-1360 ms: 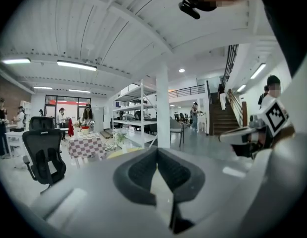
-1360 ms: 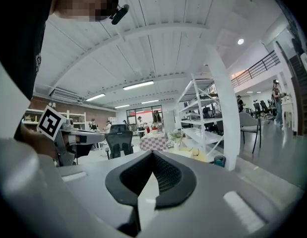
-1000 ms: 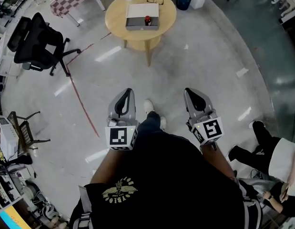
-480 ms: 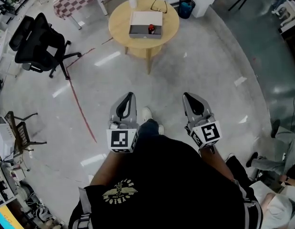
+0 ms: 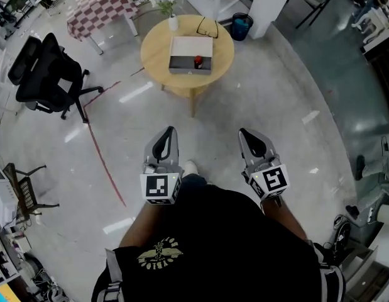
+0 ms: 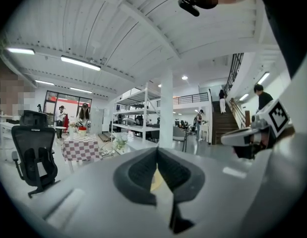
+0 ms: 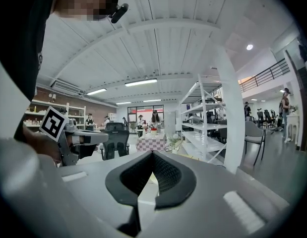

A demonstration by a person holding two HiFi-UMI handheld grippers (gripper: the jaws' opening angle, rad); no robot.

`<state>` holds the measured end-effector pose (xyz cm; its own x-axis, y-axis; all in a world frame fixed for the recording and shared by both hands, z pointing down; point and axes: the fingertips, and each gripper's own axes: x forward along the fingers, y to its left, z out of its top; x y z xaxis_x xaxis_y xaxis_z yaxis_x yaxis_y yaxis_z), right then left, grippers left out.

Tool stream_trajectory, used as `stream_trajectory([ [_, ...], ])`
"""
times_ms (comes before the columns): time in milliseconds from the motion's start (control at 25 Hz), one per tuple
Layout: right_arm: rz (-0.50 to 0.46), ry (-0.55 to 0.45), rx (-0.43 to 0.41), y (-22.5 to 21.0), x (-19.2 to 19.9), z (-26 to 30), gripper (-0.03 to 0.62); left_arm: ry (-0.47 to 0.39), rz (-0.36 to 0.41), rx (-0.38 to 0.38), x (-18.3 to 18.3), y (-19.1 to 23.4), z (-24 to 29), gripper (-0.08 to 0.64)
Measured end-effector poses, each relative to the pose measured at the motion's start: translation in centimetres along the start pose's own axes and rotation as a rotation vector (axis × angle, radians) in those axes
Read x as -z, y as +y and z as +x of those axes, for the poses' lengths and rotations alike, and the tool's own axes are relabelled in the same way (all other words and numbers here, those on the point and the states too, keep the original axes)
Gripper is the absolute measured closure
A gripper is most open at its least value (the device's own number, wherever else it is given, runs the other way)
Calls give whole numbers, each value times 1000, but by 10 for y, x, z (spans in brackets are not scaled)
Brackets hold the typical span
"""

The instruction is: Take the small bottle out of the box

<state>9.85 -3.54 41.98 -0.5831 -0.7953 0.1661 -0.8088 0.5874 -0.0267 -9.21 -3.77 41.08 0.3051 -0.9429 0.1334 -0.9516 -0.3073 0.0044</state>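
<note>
The small bottle (image 5: 197,61), a red-topped speck, stands inside the open box (image 5: 189,70) on the round table (image 5: 158,50) at the far side, well apart from the person. The left gripper (image 5: 169,133) and right gripper (image 5: 244,134) are closed and empty, carried level near the body, likely because nothing is within reach.

Round table (image 5: 158,61): pale wood top on splayed wooden legs, standing on a glossy grey floor (image 5: 257,99). A shallow rectangular box (image 5: 190,46), white and grey, sits near the centre of the top. A small white vase (image 5: 173,22) with a leafy sprig stands at the far-left rim, apart from the box. Dark-framed spectacles (image 5: 207,26) lie at the far edge, just beyond the box. A red line (image 5: 100,140) crosses the floor left of the table.
</note>
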Motion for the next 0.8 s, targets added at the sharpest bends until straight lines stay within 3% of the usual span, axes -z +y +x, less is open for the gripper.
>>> stream_trajectory([
  [440,-25,5,89,-23,-30,59,584,-24,-22,103,-24,37,76,560],
  [680,-51,15,69,-5,-30,75,584,-26,-23,91,-16,57,79,560],
  [800,-29,23,63,0,-21,86,584,17,-28,73,-3,71,80,560],
])
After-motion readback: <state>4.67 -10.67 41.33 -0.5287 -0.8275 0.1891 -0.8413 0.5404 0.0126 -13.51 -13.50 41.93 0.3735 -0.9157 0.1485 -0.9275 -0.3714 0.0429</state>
